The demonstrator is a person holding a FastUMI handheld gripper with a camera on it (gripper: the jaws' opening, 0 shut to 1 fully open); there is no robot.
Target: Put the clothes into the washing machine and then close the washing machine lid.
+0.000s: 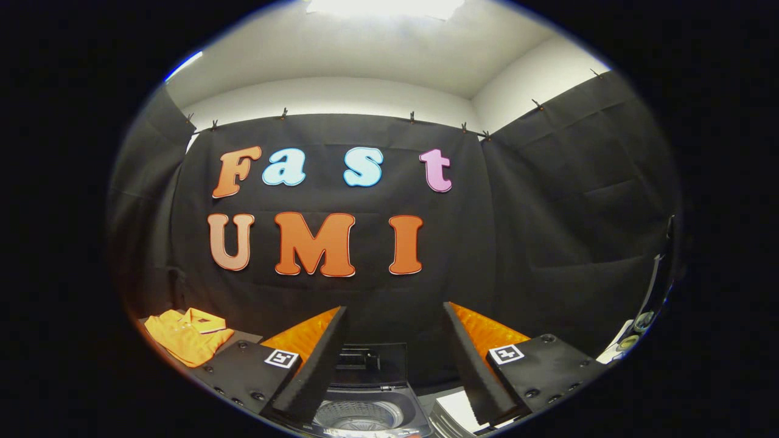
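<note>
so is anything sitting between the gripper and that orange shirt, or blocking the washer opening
Nothing visible does. The orange shirt lies folded off to the left of the open gripper, which holds nothing. The washing machine sits between the fingers, its lid up and drum exposed.

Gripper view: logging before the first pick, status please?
Hand-held gripper open, empty. Orange shirt off to the fingers' left, untouched. Washing machine lid up, drum between fingers. Nothing blocking.

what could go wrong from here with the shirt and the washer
1. The gripper is open and holds nothing, and the orange shirt lies well off to the side beyond one finger, so a straight reach ahead would likely miss it.
2. The washing machine sits open between the fingers, its lid raised behind the drum; swinging across low might knock the lid.
</note>
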